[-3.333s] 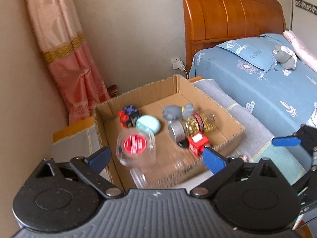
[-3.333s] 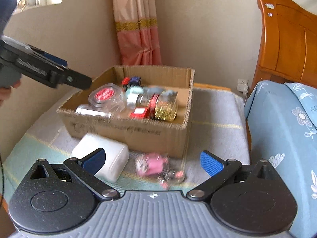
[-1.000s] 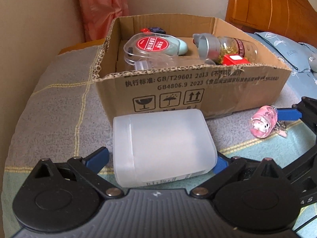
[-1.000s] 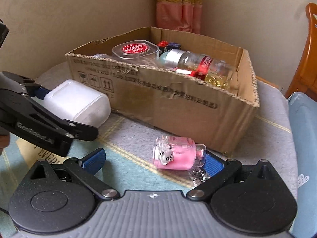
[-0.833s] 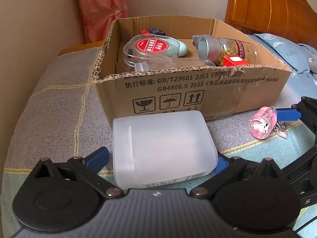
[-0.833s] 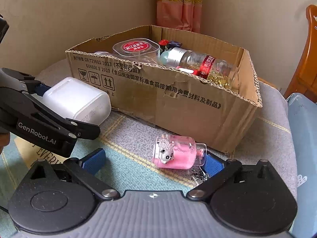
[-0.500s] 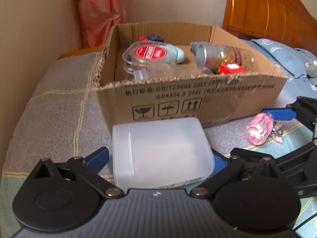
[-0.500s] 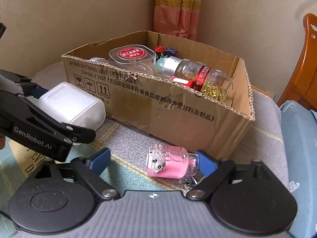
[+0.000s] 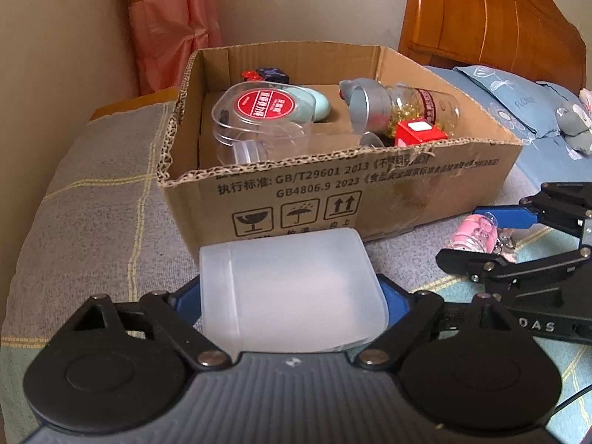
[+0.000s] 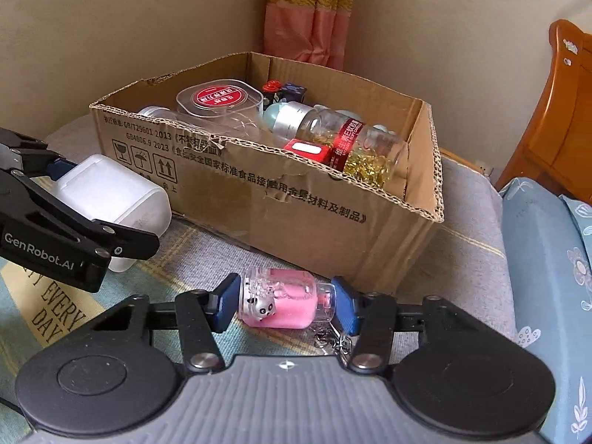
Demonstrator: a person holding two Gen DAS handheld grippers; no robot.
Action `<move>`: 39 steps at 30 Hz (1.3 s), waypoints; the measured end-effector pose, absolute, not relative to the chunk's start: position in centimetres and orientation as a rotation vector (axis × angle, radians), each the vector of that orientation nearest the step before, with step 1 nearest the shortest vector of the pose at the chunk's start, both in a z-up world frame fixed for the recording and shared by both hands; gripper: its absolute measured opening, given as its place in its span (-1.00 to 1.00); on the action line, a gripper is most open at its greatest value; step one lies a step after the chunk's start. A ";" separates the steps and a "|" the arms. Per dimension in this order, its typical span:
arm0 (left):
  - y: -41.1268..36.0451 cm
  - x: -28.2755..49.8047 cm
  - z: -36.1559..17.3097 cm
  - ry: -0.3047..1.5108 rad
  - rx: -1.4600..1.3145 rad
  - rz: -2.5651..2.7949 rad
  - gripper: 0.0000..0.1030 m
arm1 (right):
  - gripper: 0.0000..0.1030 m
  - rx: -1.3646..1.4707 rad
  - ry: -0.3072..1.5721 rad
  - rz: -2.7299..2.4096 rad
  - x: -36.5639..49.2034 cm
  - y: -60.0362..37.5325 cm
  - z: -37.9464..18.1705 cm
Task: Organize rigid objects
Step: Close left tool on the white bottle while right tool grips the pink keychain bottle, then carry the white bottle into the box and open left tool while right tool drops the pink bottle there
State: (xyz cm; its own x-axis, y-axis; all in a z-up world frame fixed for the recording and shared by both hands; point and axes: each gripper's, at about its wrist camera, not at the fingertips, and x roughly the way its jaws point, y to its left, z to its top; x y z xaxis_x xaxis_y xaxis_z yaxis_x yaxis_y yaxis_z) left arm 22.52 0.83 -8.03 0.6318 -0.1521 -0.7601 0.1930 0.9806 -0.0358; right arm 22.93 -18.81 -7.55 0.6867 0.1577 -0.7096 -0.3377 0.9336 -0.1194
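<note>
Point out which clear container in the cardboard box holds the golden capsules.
The glass bottle lying on its side with a silver cap and red label holds them; the clear tub with the red round sticker shows none.

Beige walls (image 10: 111,18), pink curtain (image 9: 174,26) in corner, orange wooden headboard (image 9: 488,26), blue floral bedding (image 10: 547,259), grey checked blanket (image 9: 92,192). Soft daylight.
</note>
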 end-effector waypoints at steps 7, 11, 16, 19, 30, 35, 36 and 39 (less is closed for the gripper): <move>0.9 22.0 -7.5 0.881 0.104 -0.246 0.69 | 0.08 -0.220 0.782 0.315 22.4 -19.5 -6.4; 0.9 21.5 -6.6 0.892 0.149 -0.287 0.62 | 0.08 -0.215 0.781 0.350 21.7 -20.1 -5.3; 0.9 20.7 -5.0 0.881 0.193 -0.331 0.61 | 0.08 -0.239 0.776 0.380 21.2 -20.4 -3.9; 1.1 20.5 -4.1 0.878 0.195 -0.353 0.61 | 0.08 -0.255 0.770 0.398 20.7 -20.6 -2.9; 0.5 20.5 0.4 0.843 0.234 -0.437 0.61 | 0.08 -0.239 0.746 0.452 21.0 -21.8 1.2; 0.2 21.7 2.5 0.821 0.238 -0.463 0.61 | 0.08 -0.227 0.705 0.466 22.1 -22.1 3.4; 0.1 22.1 2.9 0.814 0.239 -0.466 0.61 | 0.08 -0.222 0.699 0.470 22.4 -22.1 3.9; -0.2 23.5 3.9 0.785 0.251 -0.463 0.61 | 0.08 -0.225 0.673 0.461 23.5 -22.2 5.0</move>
State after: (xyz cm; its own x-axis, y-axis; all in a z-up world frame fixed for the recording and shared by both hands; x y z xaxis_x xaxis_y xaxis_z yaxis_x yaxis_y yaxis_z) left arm 23.53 -0.23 3.92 0.6146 -0.3058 -0.7272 0.4887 0.8712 0.0466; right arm 23.49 -22.18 4.97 0.6863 0.3366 -0.6447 -0.4796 0.8759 -0.0532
